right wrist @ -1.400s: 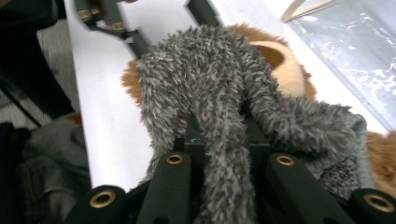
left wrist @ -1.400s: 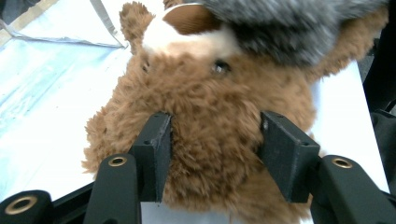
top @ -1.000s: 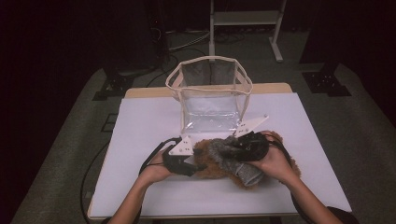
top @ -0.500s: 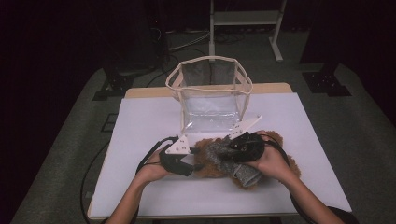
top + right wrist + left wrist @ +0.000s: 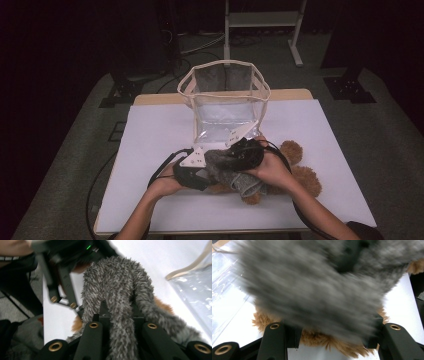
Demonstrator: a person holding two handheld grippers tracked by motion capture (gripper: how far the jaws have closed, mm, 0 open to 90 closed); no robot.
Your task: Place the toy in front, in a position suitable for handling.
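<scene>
both grippers meet over the near middle of the white table [image 5: 150, 130], right in front of the clear bag [image 5: 225, 102] that stands open with its cream trim up. the right gripper [image 5: 235, 157] is clamped on the grey furry cloth [image 5: 222, 162], and in the right gripper view the fuzzy strip [image 5: 120, 315] runs straight up between its two black jaws, pinched tight. the left gripper [image 5: 200, 172] sits low at the left of the pile; in the left gripper view the grey fur [image 5: 312, 290] fills the space between its jaws, which have just been closing, and the pads press into the cloth on both sides. under all that grey lies the brown teddy bear [image 5: 300, 175], flat on the table, its head toward the right edge, its fur [image 5: 317, 338] peeking out beneath the cloth.
</scene>
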